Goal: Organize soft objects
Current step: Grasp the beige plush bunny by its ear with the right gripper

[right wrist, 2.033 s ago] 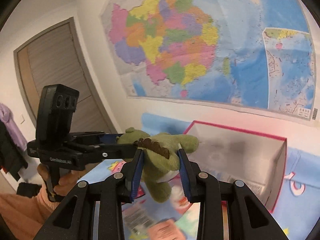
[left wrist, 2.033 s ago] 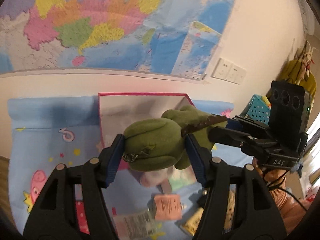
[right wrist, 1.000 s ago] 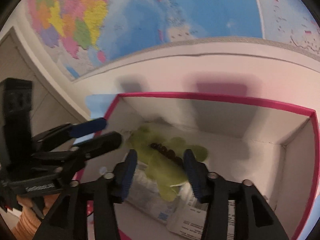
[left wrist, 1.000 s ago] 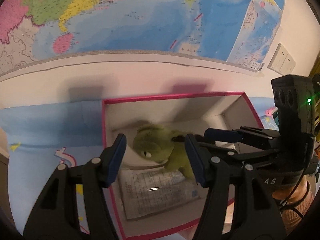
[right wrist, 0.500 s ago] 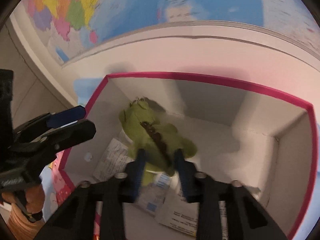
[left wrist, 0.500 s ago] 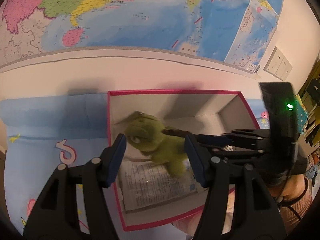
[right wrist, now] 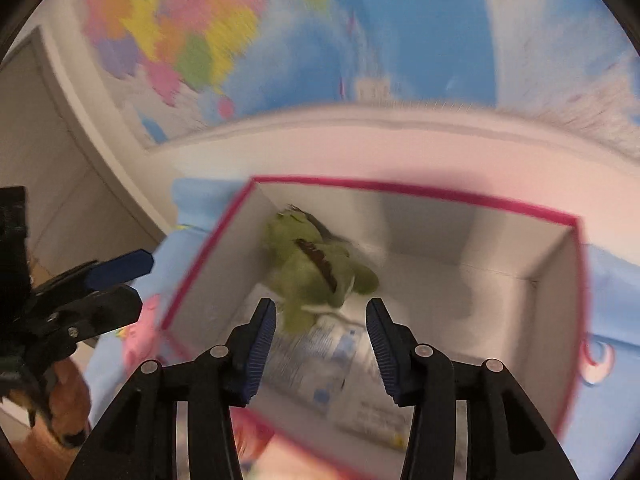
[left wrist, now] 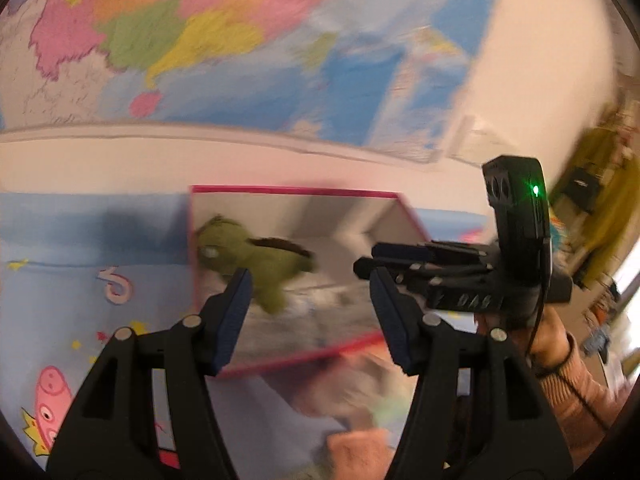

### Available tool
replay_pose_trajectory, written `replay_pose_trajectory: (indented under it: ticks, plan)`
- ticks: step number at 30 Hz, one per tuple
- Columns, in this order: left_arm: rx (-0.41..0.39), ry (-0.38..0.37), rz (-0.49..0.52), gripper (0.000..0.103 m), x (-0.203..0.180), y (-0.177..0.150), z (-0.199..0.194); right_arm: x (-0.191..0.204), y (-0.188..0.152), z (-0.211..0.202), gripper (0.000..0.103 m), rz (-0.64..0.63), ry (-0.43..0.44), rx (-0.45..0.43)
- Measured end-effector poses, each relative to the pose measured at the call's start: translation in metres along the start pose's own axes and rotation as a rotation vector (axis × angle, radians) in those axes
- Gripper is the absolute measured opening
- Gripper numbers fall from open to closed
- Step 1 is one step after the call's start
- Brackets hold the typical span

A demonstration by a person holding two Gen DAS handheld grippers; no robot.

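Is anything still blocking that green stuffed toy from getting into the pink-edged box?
No. The green plush toy already lies inside the pink-rimmed box, on some printed packets near its left wall. Both the left gripper and right gripper stand open and clear of it.

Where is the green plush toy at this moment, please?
The green plush toy lies inside the pink-edged box, against its left wall in both wrist views, partly on printed packets, free of both grippers.
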State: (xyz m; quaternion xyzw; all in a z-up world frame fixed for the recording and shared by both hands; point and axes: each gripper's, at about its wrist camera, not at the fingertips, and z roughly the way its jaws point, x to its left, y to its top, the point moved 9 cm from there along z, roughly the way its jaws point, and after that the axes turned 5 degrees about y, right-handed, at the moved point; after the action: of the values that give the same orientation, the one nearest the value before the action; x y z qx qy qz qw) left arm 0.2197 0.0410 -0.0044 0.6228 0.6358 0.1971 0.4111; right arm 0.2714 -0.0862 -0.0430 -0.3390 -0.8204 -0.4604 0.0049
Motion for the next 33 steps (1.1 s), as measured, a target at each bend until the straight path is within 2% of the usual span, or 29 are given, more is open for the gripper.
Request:
replay_pose_trajectory:
  ticks: [4,9,13,16,22,30,31,32,33]
  plan:
    - [-0.003,-0.117,0.071,0.068,-0.037,-0.022,-0.028,0.021,-0.022,-0.067,0.055,-0.074,0.063,-0.065]
    - [0.042,-0.24,0.153,0.07,-0.086,-0.065,-0.046,0.033,-0.073,-0.118,0.059,-0.093,0.089,-0.062]
    - [0.138,-0.261,0.203,0.07,-0.114,-0.107,-0.034,0.015,-0.123,-0.127,0.06,-0.033,0.023,0.005]
    - [0.212,-0.259,0.234,0.07,-0.129,-0.139,-0.022,0.002,-0.156,-0.123,0.06,0.043,0.023,0.054]
    - [0.309,-0.312,0.243,0.07,-0.153,-0.183,-0.018,-0.008,-0.212,-0.126,0.06,0.135,0.04,0.129]
    - [0.379,-0.354,0.264,0.07,-0.175,-0.208,-0.011,-0.004,-0.235,-0.124,0.06,0.193,0.101,0.128]
    - [0.383,-0.352,0.268,0.07,-0.176,-0.208,-0.009,-0.004,-0.238,-0.123,0.059,0.194,0.089,0.123]
    - [0.387,-0.346,0.273,0.07,-0.176,-0.209,-0.009,-0.005,-0.238,-0.122,0.052,0.197,0.095,0.123]
    - [0.391,-0.344,0.277,0.07,-0.177,-0.211,-0.008,-0.004,-0.238,-0.121,0.037,0.201,0.106,0.12]
